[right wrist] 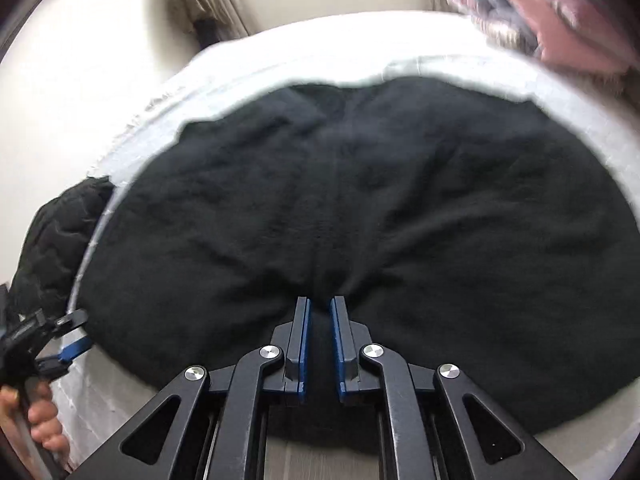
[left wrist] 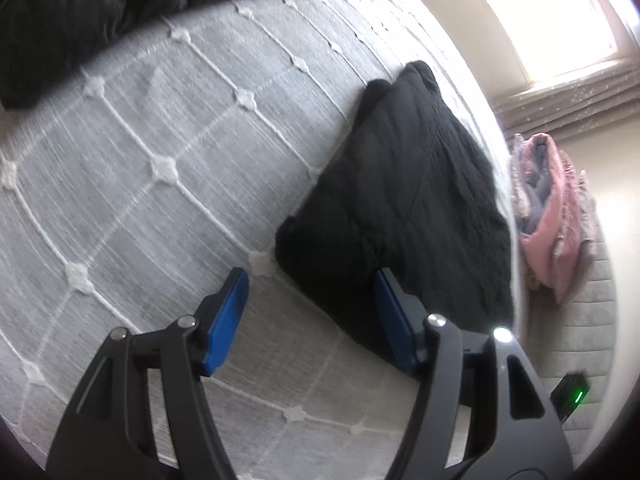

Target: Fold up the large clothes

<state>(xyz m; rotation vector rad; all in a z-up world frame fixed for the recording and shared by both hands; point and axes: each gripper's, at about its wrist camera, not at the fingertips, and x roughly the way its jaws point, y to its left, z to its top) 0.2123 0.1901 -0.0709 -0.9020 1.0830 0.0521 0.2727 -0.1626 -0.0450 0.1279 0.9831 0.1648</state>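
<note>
A large black garment lies spread on the bed and fills the right wrist view. My right gripper sits low on its near edge with the jaws only a narrow gap apart. A pinch of the black fabric gathers between the tips, and creases fan out from there. The left wrist view shows the same black garment lying by the bed's edge. My left gripper stands open beside it, one blue pad against the garment's near corner and the other over bare bedspread. A hand holds that left gripper at the garment's left edge.
The grey bedspread with a white lattice pattern stretches left. A second dark quilted bundle lies at the far end. A pile of pink clothes lies beyond the bed, near a bright window. A small black device shows a green light.
</note>
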